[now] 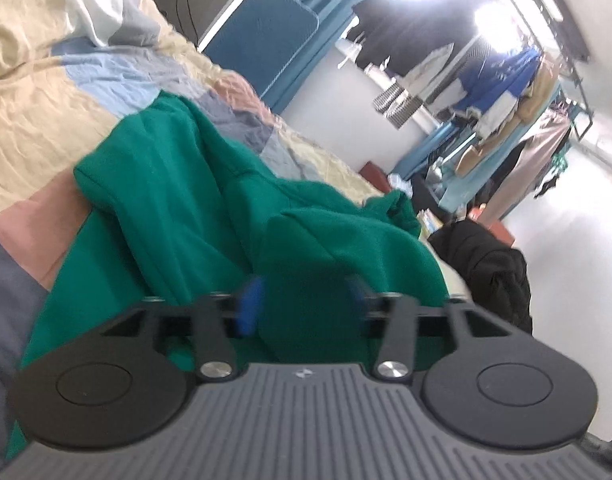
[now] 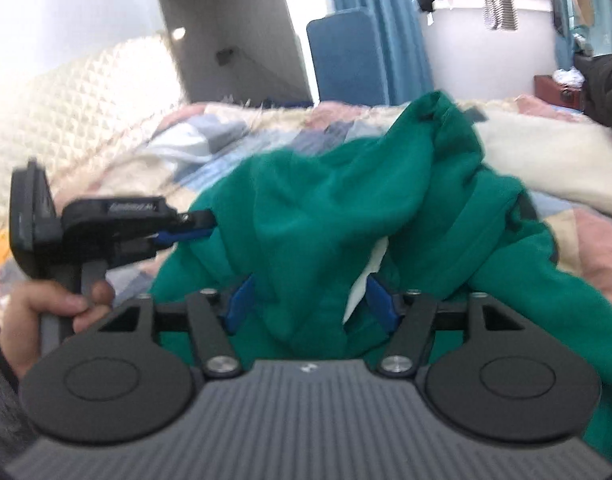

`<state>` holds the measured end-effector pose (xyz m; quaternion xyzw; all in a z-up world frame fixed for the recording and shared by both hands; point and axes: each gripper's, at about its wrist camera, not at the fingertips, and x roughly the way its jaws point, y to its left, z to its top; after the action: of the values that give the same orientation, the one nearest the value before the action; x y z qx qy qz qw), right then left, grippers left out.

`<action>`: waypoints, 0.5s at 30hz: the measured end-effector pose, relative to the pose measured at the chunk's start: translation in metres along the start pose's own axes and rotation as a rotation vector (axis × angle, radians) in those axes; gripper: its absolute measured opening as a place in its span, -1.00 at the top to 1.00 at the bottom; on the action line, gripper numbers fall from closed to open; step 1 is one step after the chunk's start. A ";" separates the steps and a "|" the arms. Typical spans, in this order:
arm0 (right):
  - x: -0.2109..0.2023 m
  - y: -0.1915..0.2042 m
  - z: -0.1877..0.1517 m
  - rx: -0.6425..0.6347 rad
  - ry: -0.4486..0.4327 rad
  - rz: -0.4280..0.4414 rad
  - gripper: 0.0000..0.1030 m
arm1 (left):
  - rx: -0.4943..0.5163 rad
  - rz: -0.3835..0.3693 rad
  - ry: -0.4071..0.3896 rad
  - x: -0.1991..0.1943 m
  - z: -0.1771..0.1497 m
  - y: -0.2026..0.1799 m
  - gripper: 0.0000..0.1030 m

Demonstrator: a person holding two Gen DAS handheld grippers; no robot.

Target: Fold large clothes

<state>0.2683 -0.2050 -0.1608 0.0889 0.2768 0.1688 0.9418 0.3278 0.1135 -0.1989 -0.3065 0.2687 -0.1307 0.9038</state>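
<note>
A large green garment (image 1: 178,184) lies crumpled on the patchwork quilt of a bed (image 1: 46,92). In the left wrist view my left gripper (image 1: 302,292) stands open, its blue pads apart on either side of a thick green fold that lies loose between them. The right wrist view shows the same green garment (image 2: 346,200) bunched up, with a white label (image 2: 370,272) showing. My right gripper (image 2: 310,296) is open too, its pads spread around the bunched cloth and label. The left gripper (image 2: 198,226) is at the garment's left edge, held by a person's hand (image 2: 46,304).
A quilted cream headboard (image 2: 66,100) rises at the left. A blue padded panel (image 2: 346,56) leans against the far wall. A dark garment pile (image 1: 490,272) sits past the bed's edge, and a rack of hanging clothes (image 1: 506,112) stands beyond it.
</note>
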 end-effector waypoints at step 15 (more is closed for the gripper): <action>0.078 -0.040 0.005 0.178 0.047 0.044 -0.32 | -0.083 -0.063 0.126 0.081 -0.010 0.023 -0.05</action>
<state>0.3436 -0.2138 -0.2058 0.1745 0.3107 0.1660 0.9195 0.3907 0.0941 -0.2525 -0.3432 0.3206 -0.1668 0.8669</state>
